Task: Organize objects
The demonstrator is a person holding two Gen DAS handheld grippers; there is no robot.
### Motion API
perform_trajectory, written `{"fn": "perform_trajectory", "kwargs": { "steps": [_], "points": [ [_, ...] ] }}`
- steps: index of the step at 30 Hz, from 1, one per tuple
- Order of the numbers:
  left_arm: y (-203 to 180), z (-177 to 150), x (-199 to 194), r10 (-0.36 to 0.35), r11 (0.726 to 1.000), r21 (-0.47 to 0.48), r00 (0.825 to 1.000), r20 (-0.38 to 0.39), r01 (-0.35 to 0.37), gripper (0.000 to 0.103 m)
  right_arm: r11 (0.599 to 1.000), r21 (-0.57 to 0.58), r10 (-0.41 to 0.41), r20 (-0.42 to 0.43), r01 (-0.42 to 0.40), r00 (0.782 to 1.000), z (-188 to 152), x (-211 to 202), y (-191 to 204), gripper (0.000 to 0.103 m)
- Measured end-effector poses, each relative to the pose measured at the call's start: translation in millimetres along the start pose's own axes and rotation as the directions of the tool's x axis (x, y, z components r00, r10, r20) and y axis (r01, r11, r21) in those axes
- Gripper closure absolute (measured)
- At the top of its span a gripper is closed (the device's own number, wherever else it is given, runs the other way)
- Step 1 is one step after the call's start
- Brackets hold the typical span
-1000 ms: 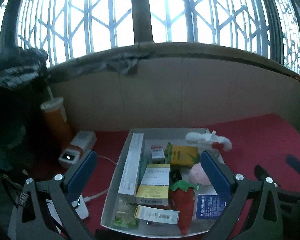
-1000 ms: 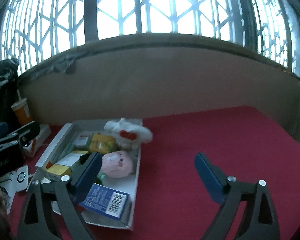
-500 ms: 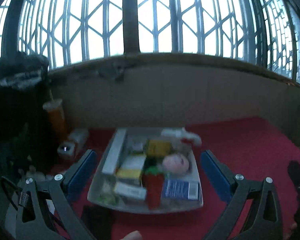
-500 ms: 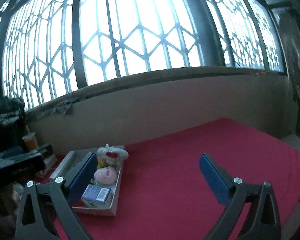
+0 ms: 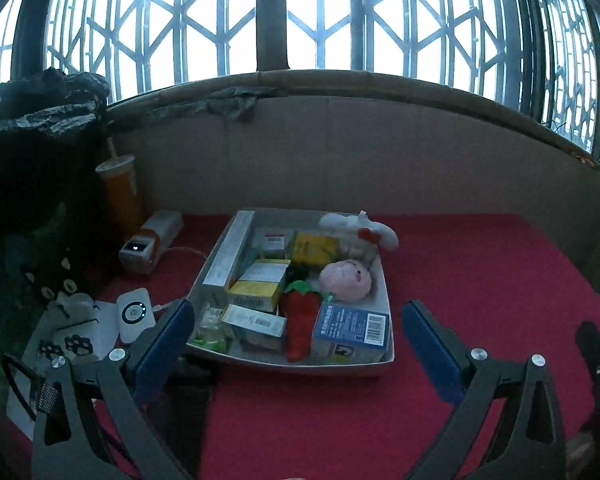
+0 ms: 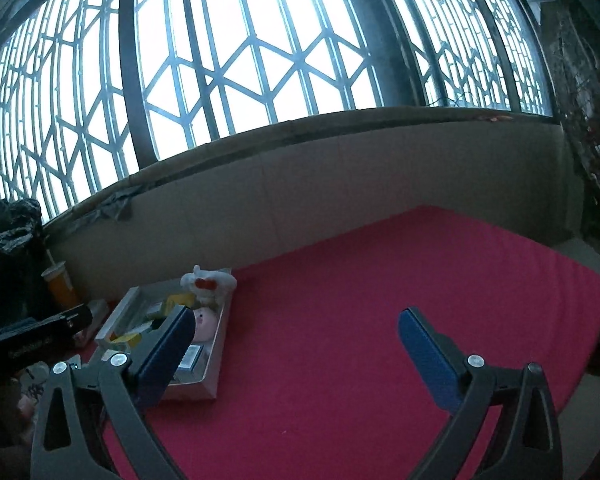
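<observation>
I am hovering both my left tongs [image 5: 296, 336] and right tongs [image 6: 296, 340] spread wide and empty short of the white tray [image 5: 384, 292], where boxes, strawberry toy [image 5: 300, 320] and plush already lie together, whether gathered or awaiting unloading.

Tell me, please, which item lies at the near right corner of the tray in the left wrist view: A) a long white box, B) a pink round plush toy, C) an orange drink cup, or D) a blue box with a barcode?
D: the blue box with a barcode lies in the near right corner of the tray, just right of the red strawberry toy.
</observation>
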State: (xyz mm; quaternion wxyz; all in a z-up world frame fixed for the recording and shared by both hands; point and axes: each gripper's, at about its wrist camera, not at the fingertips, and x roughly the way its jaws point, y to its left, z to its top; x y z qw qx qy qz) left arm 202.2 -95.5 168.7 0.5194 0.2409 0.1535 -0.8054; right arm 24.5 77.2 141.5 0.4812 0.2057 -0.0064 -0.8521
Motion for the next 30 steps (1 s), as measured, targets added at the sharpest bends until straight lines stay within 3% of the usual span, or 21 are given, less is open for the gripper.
{"fn": "perform_trajectory", "kwargs": {
  "steps": [30],
  "points": [
    [-0.7,-8.7,11.3,-0.017,0.999,0.033,1.0,-0.023,0.018,0.0,1.0,-0.027,-0.01,-0.053,0.009,0.999,-11.1,7.4,4.1,0.0]
  ]
}}
